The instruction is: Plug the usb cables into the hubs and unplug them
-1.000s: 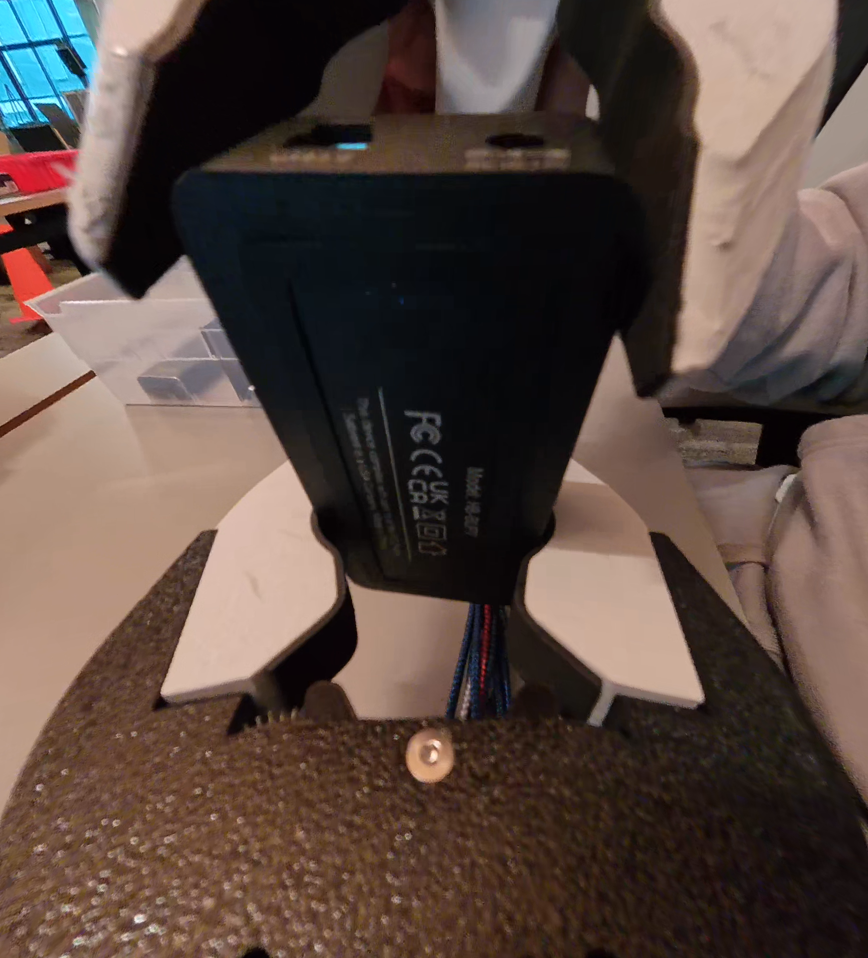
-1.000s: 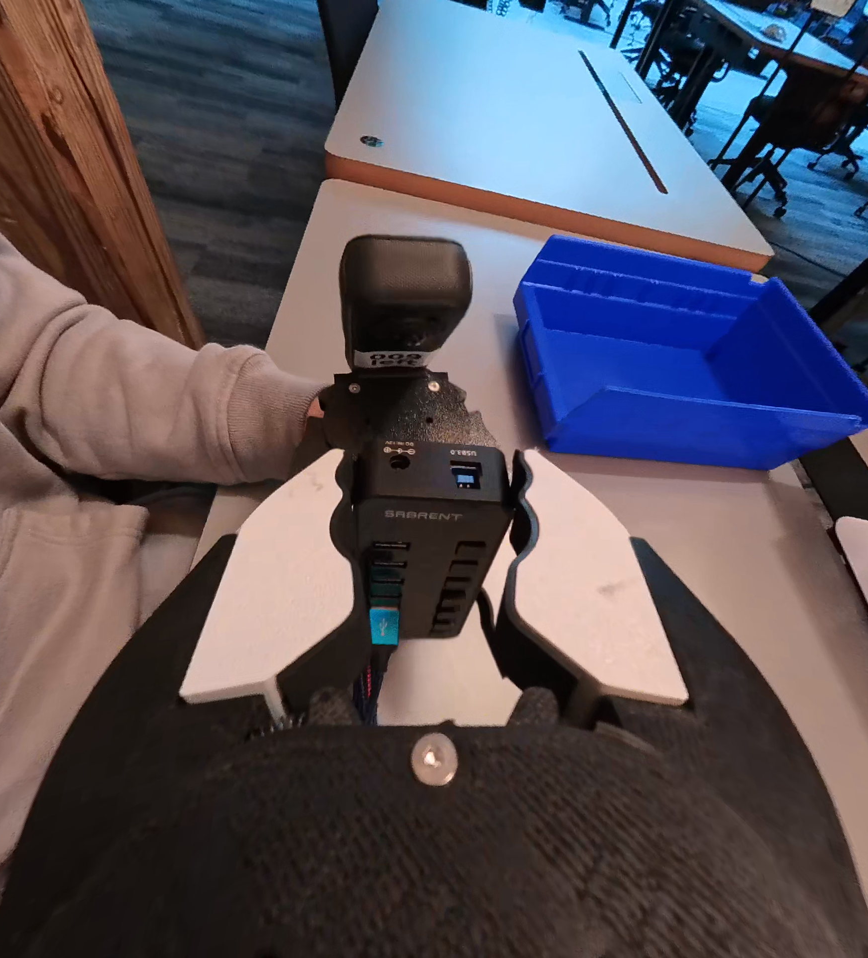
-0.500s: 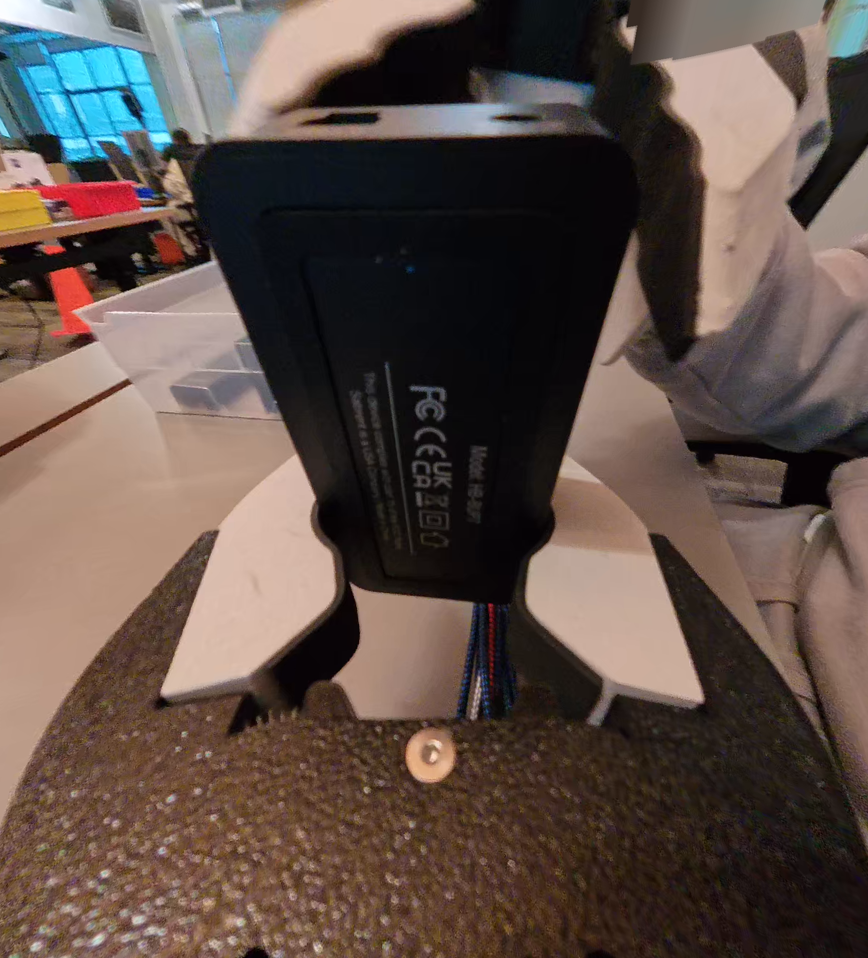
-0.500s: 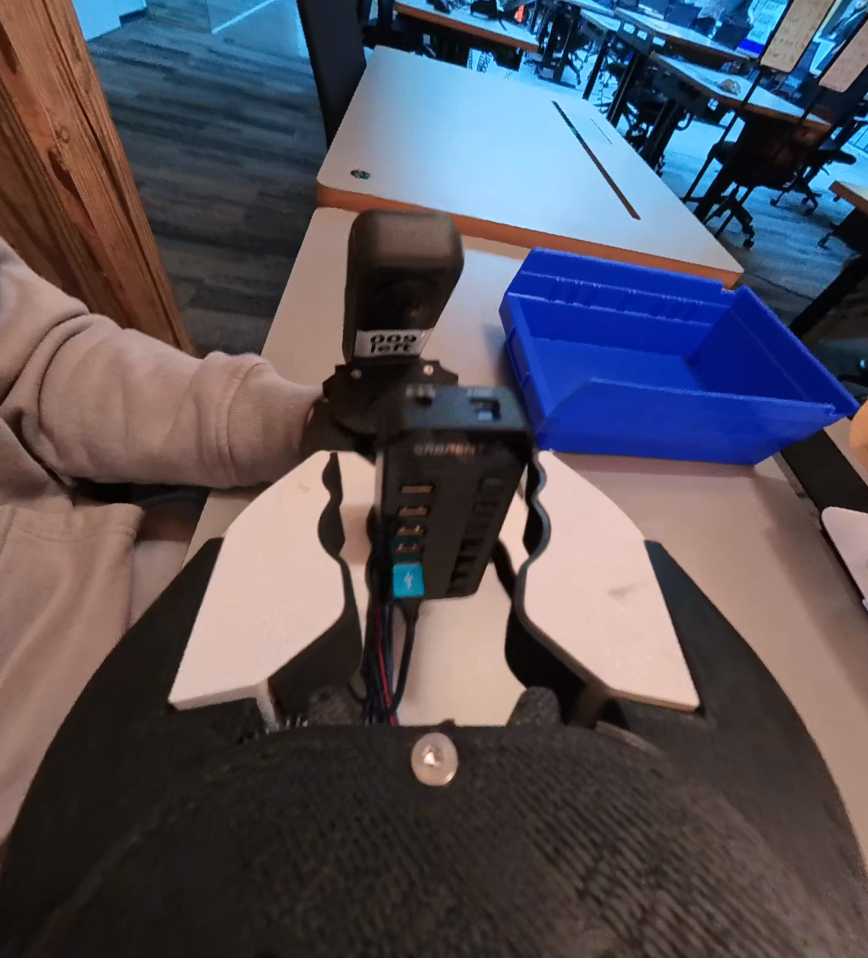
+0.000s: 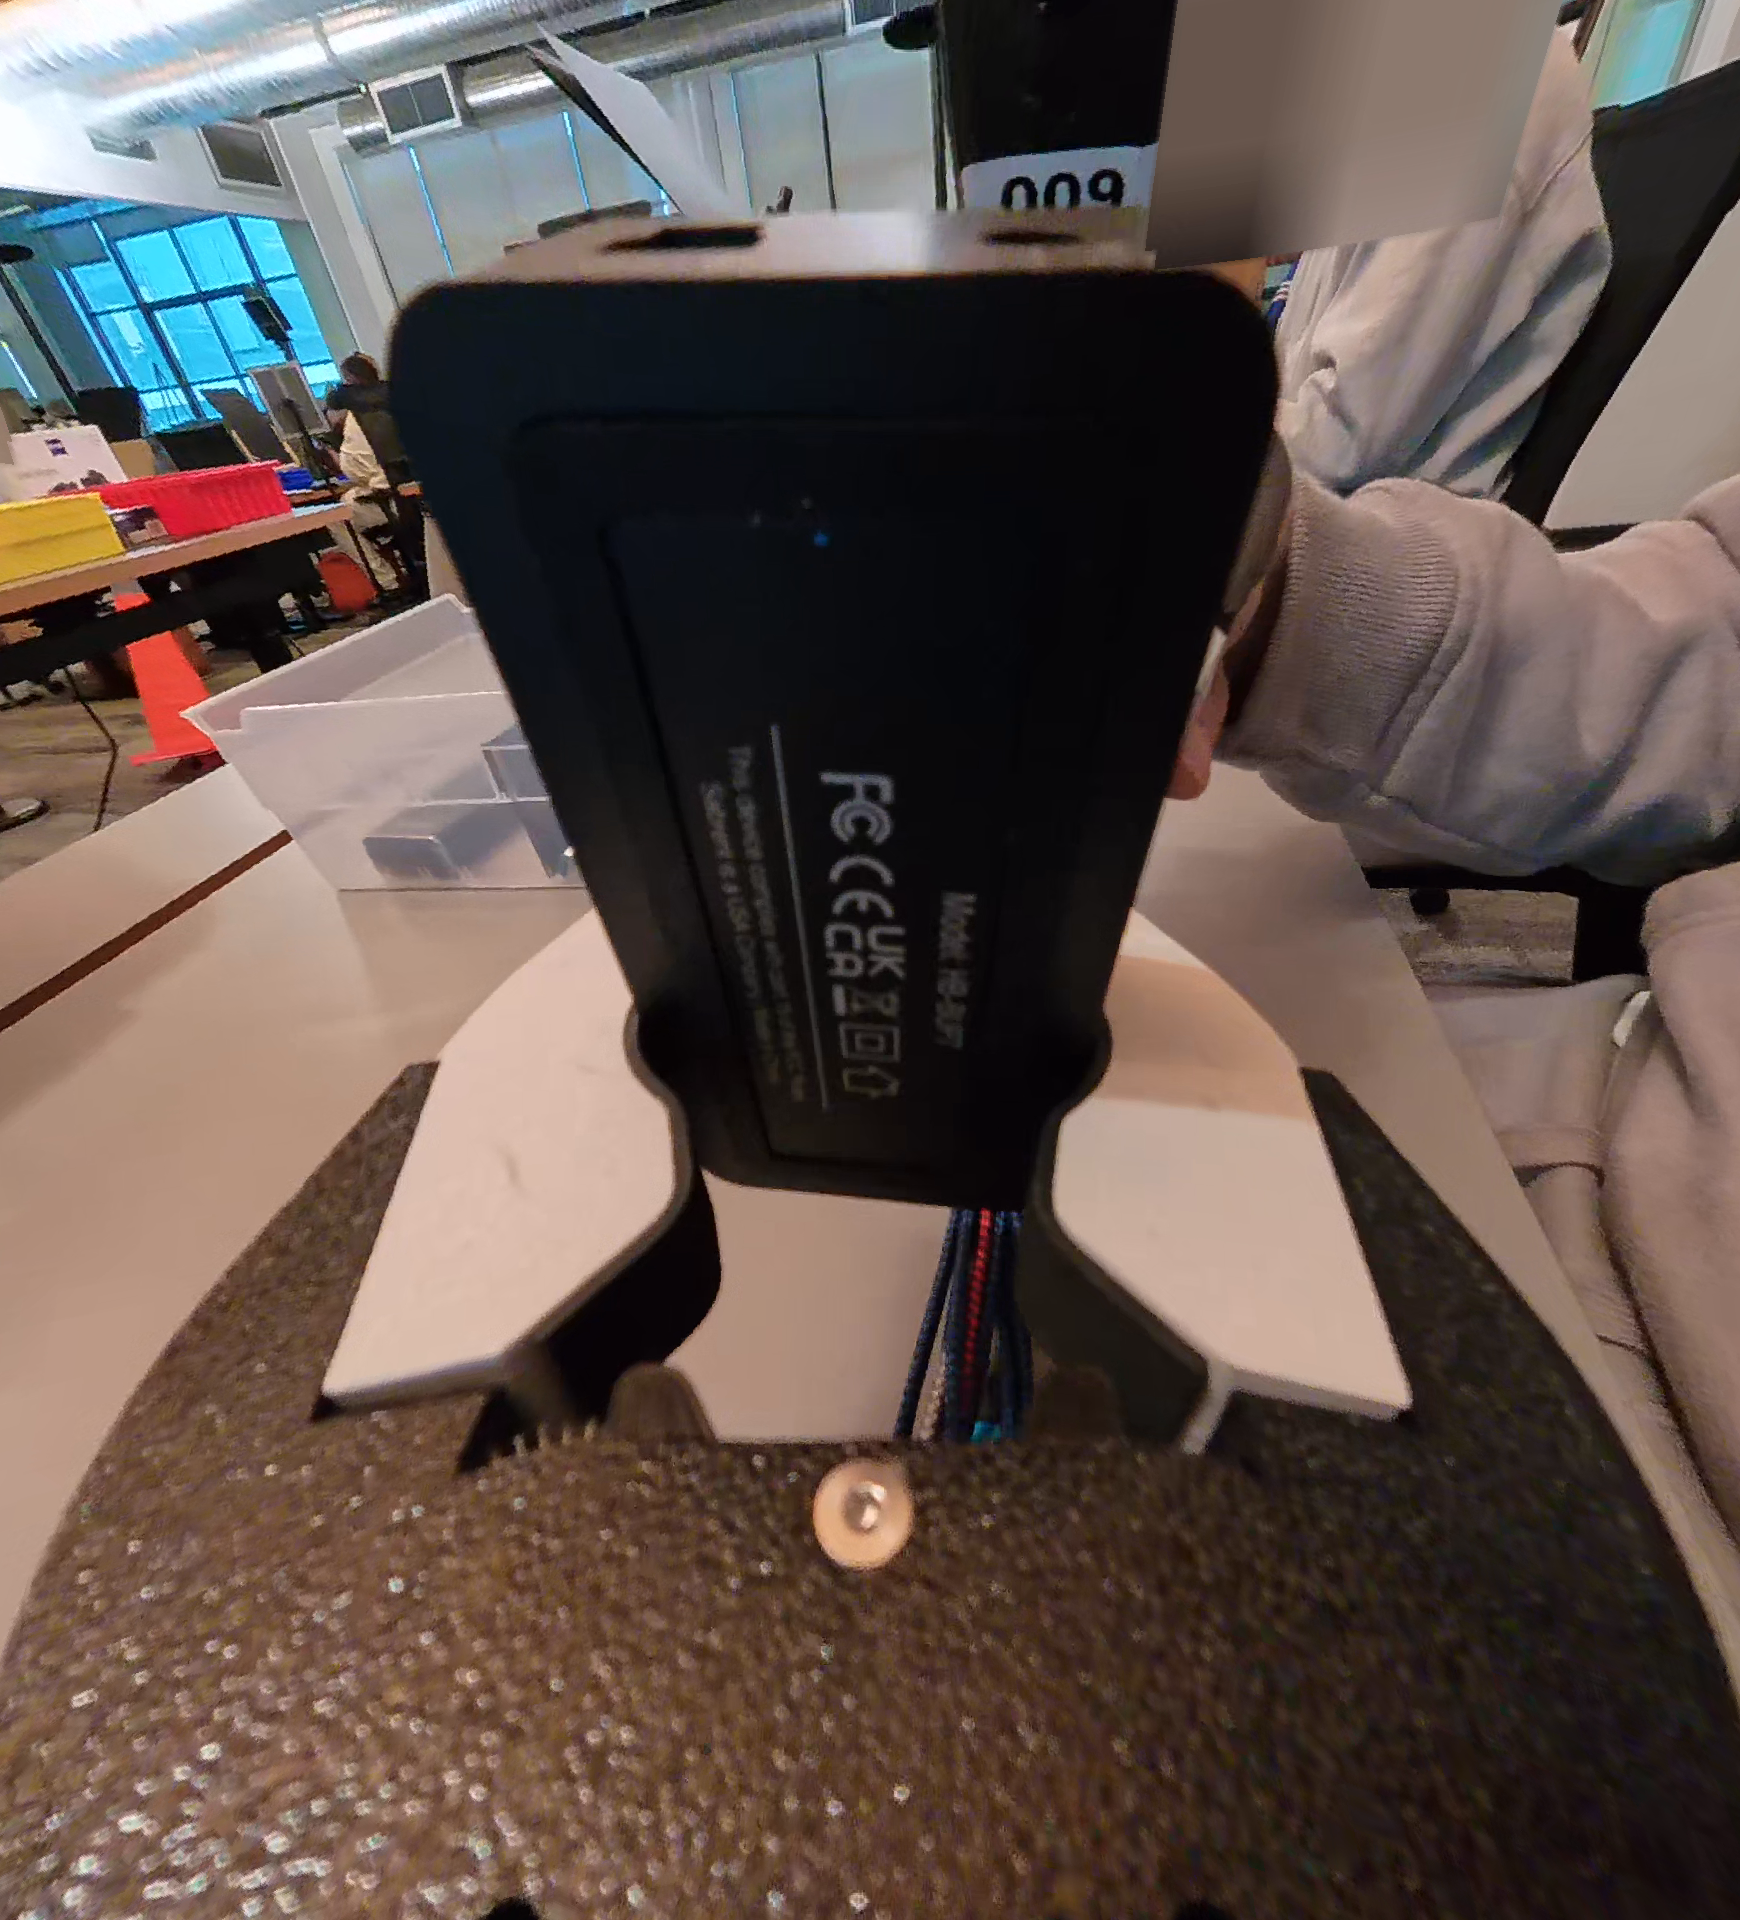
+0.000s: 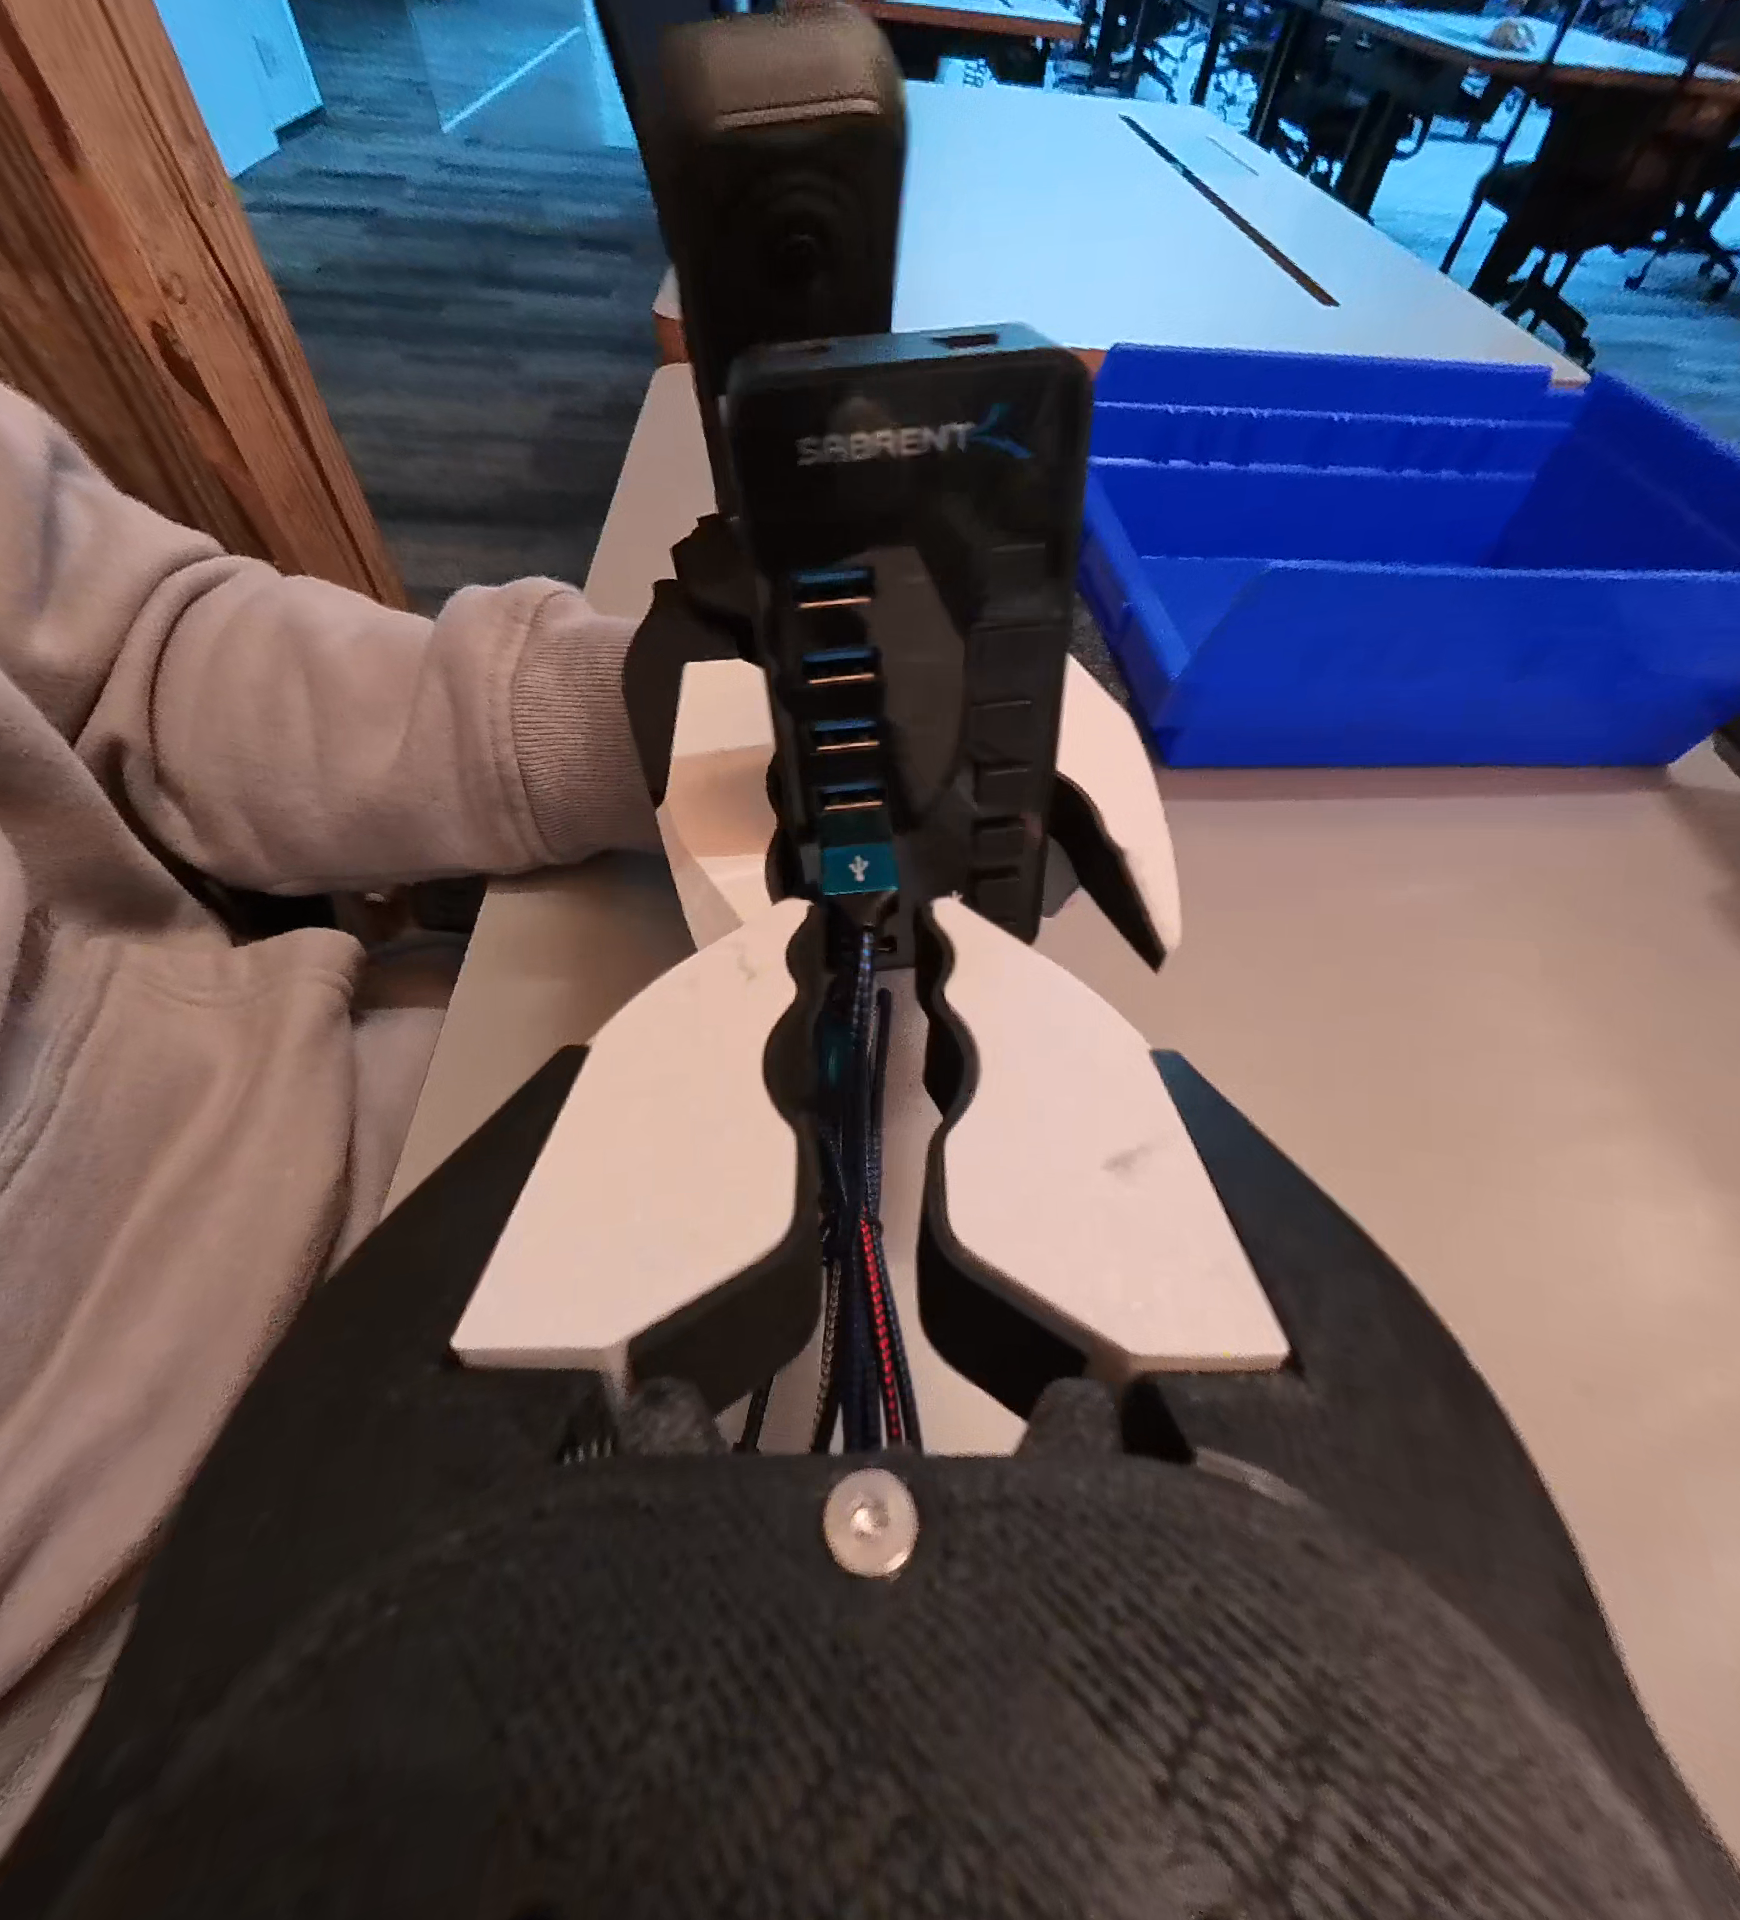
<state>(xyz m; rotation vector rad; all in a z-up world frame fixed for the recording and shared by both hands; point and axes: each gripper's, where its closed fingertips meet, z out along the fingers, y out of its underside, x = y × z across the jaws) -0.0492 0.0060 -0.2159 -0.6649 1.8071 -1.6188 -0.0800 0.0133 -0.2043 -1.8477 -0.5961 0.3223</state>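
Note:
My left gripper (image 5: 866, 1039) is shut on a black USB hub (image 5: 824, 644) and holds it upright above the table, its labelled back towards the left wrist camera. The right wrist view shows the hub's front (image 6: 907, 582) with a column of blue ports. A teal USB plug (image 6: 855, 868) sits in the lowest port. Braided blue and red cables (image 6: 861, 1247) hang below it; they also show in the left wrist view (image 5: 970, 1320). My right gripper (image 6: 868, 925) is closed in around these cables just under the plug. The left gripper's white fingers (image 6: 1115, 790) flank the hub.
A blue bin (image 6: 1468, 623) stands on the grey table (image 6: 1417, 987) to the right of the hub. A clear plastic bin (image 5: 378, 748) stands beyond it on the other side. A person's grey sleeve (image 6: 274, 707) and a wooden post (image 6: 66, 260) are at the left.
My right gripper drew back off the hub, dropped below it and narrowed from wide open to closed around the cables. The hub tilted more upright in the left gripper.

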